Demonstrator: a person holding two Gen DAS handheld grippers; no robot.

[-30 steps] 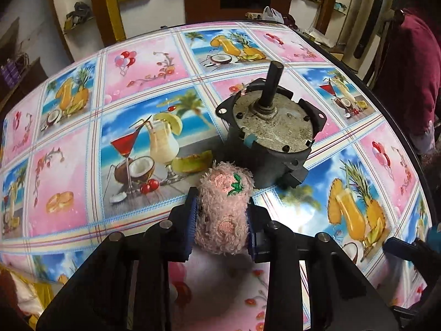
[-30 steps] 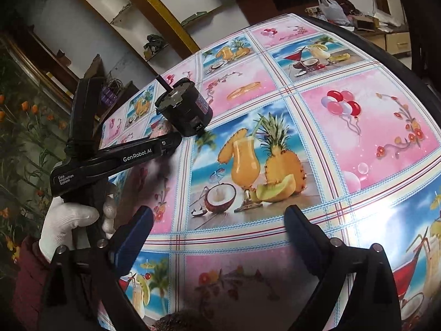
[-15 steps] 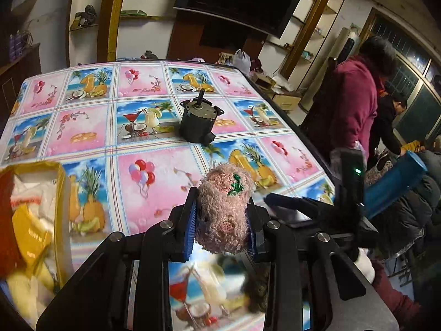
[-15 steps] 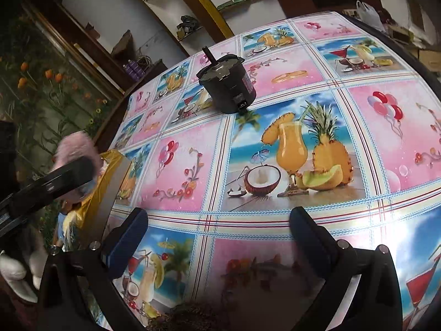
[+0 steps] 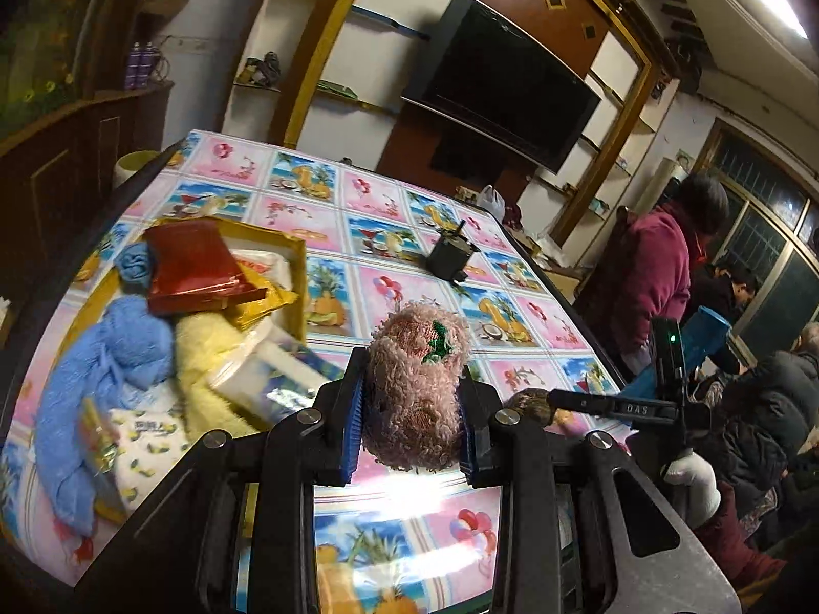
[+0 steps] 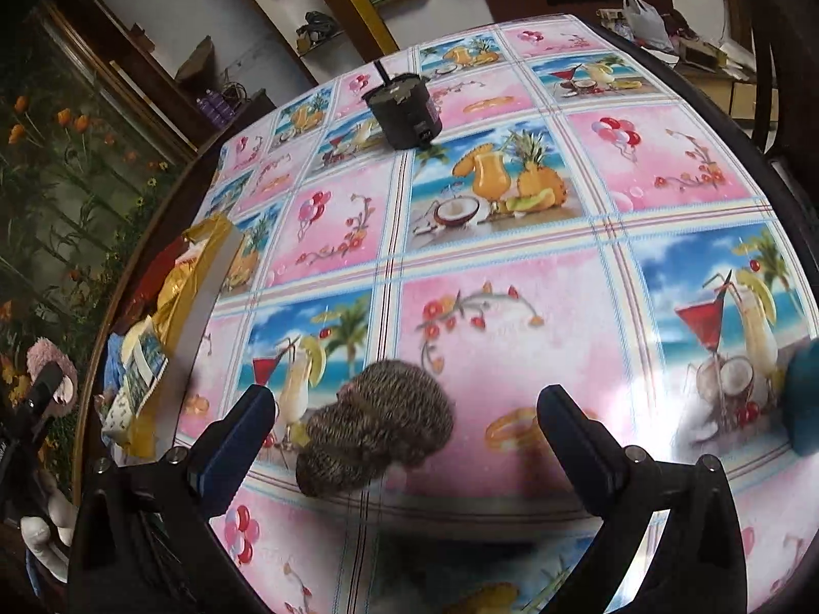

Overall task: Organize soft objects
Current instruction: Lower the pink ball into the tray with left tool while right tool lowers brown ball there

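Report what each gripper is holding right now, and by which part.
The left gripper pinches the pink fuzzy roll across its lower sides. The right gripper holds nothing; its jaws stand open around the brown knitted bundle.

**Readable lettering: one mark only**

The letters "DAS" stand in white on the black arm of the right gripper, seen from the left wrist. The small printed packet by the yellow box carries print too blurred to read. The patterned white cloth bears dark marks that cannot be made out as words.
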